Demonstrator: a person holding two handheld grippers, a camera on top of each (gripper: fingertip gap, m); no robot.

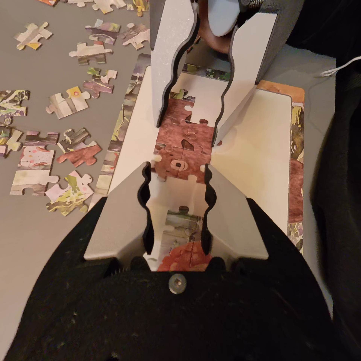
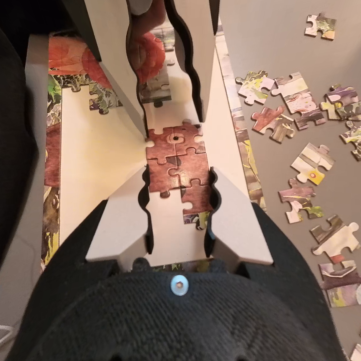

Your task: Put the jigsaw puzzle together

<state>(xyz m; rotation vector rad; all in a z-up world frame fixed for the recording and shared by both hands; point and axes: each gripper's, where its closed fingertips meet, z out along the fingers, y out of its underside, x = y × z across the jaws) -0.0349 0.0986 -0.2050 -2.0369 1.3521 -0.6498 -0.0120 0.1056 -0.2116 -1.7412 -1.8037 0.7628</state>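
Note:
A joined cluster of brown bear pieces (image 1: 183,140) lies in the middle of the white puzzle board (image 1: 254,156). My left gripper (image 1: 176,166) is open and empty, with its fingertips at the cluster's near corners. My right gripper (image 1: 186,134) comes in from the opposite side, open and empty, straddling the cluster's far end. In the right wrist view the cluster (image 2: 175,162) lies between the open right gripper (image 2: 178,167) and the open left gripper (image 2: 173,129) on the board (image 2: 97,156). A joined red and grey section (image 1: 185,244) lies under my left gripper.
Several loose pieces (image 1: 58,136) are scattered on the grey table left of the board; in the right wrist view they (image 2: 293,117) lie on the right. A joined border strip (image 1: 297,156) runs along the board's edges. A white cable (image 1: 341,68) and dark cloth (image 1: 347,175) lie beyond the board. Both grippers' tips are close together, under 4 cm apart.

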